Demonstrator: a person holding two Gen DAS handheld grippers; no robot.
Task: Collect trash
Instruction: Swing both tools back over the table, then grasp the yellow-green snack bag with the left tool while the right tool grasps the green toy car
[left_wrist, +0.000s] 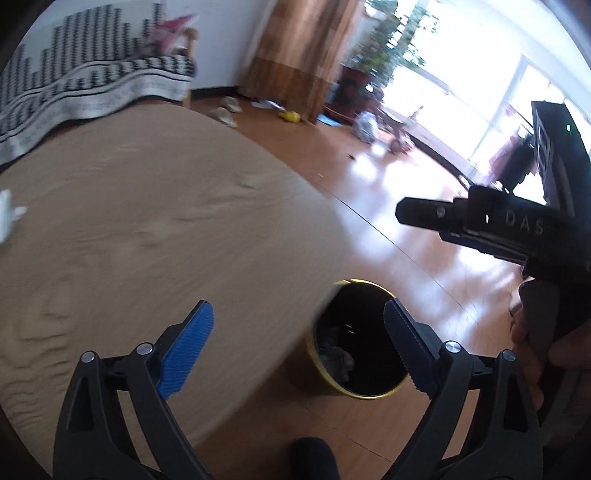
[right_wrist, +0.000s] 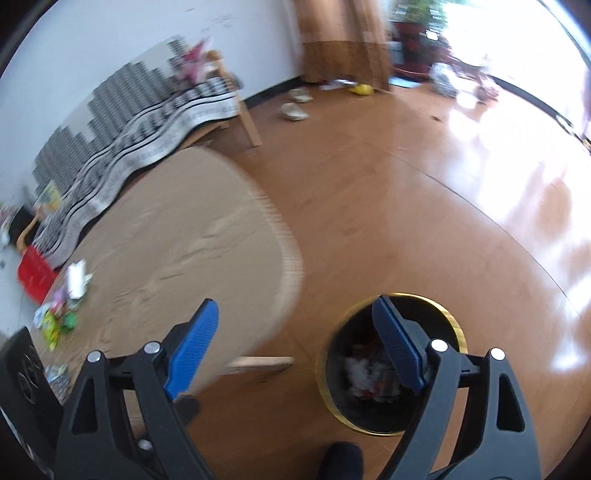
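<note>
Trash (right_wrist: 369, 373) crumpled in gold-rimmed bin (right_wrist: 456, 332)

Trash inside the bin (right_wrist: 391, 373) is blurred; the table's (left_wrist: 147, 229) near edge partly hides it.

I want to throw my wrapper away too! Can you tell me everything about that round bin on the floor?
The bin is round, black inside, with a shiny gold rim. It stands upright and open, with no lid, on the wooden floor, close beside the edge of the tan table. Crumpled trash, whitish with some red bits, already lies at the bottom. Nothing is seen touching it but the floor.
</note>
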